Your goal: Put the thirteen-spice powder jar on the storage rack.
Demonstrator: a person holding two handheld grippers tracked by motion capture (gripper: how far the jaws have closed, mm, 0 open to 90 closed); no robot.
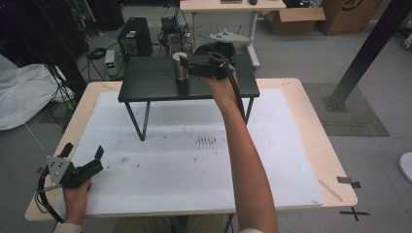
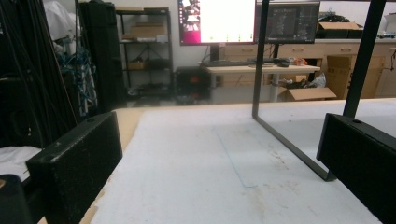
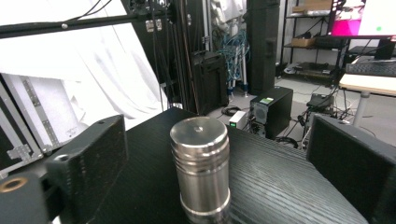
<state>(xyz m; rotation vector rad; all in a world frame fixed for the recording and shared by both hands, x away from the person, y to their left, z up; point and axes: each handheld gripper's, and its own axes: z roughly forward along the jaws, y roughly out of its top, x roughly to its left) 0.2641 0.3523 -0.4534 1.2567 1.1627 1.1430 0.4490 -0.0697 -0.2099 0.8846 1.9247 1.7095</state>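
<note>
A ribbed steel cylinder (image 1: 180, 68) (image 3: 201, 172) stands upright on a small black raised table (image 1: 145, 80) (image 3: 285, 186) at the far side of the work table. My right gripper (image 1: 187, 67) (image 3: 217, 125) is open around it, one jaw on each side, with a gap to the metal on both sides. At the near left corner my left gripper (image 1: 85, 149) (image 2: 219, 122) is open and holds nothing. It rests low over the white mat (image 1: 184, 160) (image 2: 196, 168), pointing toward the black table's leg frame (image 2: 285, 140).
The wooden work table (image 1: 316, 126) carries the white mat, with smudges at its middle. Beyond it on the floor stand a computer tower (image 1: 135, 36), cables, a desk (image 1: 228, 6) and cardboard boxes (image 1: 296, 19). A black slanted post (image 1: 369, 48) rises at the right.
</note>
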